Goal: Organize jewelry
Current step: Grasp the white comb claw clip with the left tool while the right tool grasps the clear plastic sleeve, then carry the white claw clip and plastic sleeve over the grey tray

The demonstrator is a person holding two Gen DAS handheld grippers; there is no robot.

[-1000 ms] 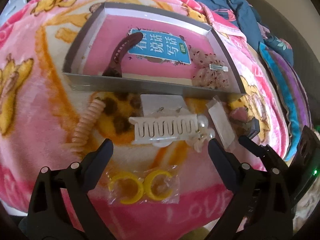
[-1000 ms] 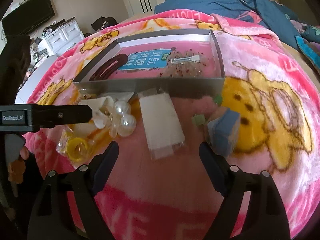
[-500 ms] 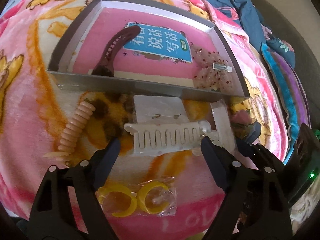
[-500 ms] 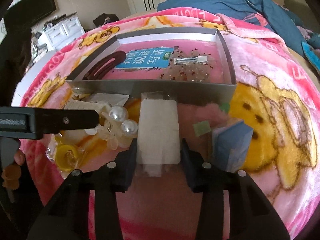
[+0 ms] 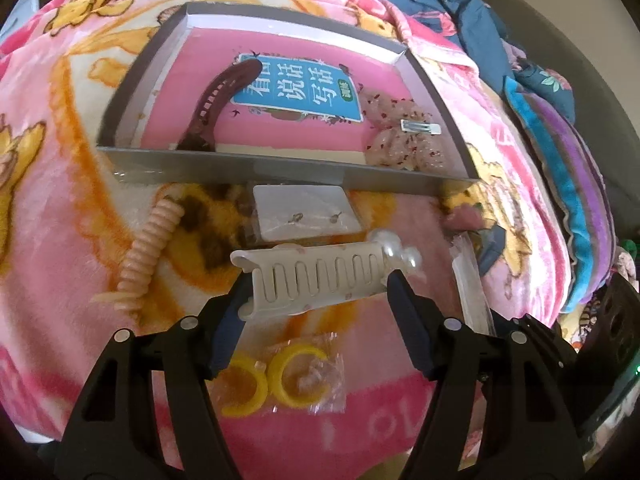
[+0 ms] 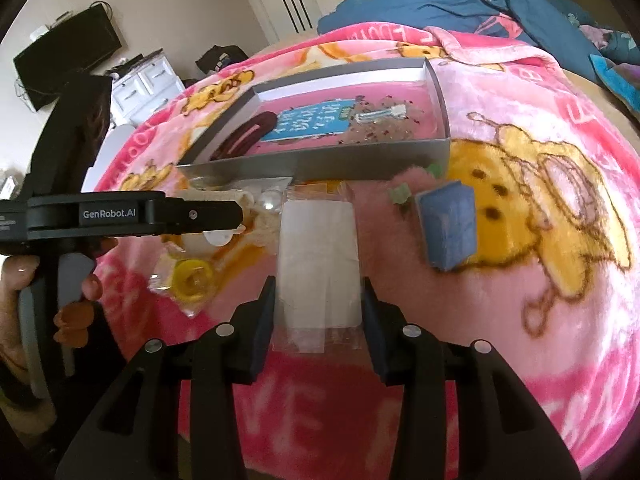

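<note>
My left gripper (image 5: pixel 316 284) is shut on a white hair comb clip (image 5: pixel 316 280) with pearls at its right end, lifted a little off the pink blanket. My right gripper (image 6: pixel 319 294) is shut on a white card in a clear sleeve (image 6: pixel 318 264) and holds it above the blanket. A grey tray (image 5: pixel 280 166) lies beyond both and holds a dark brown hair clip (image 5: pixel 216 100), a blue label, a speckled scrunchie (image 5: pixel 404 140) and a silver hair pin (image 5: pixel 420 127). The tray also shows in the right wrist view (image 6: pixel 320 158).
On the blanket lie a peach spiral hair tie (image 5: pixel 148 252), an earring card (image 5: pixel 304 216), a bag with yellow rings (image 5: pixel 284 376) and a small blue box (image 6: pixel 448 224). The left gripper's body (image 6: pixel 120 216) reaches across the left of the right wrist view.
Both grippers have closed: the left on the white comb clip, the right on the sleeved card. Both items have come up off the blanket.
</note>
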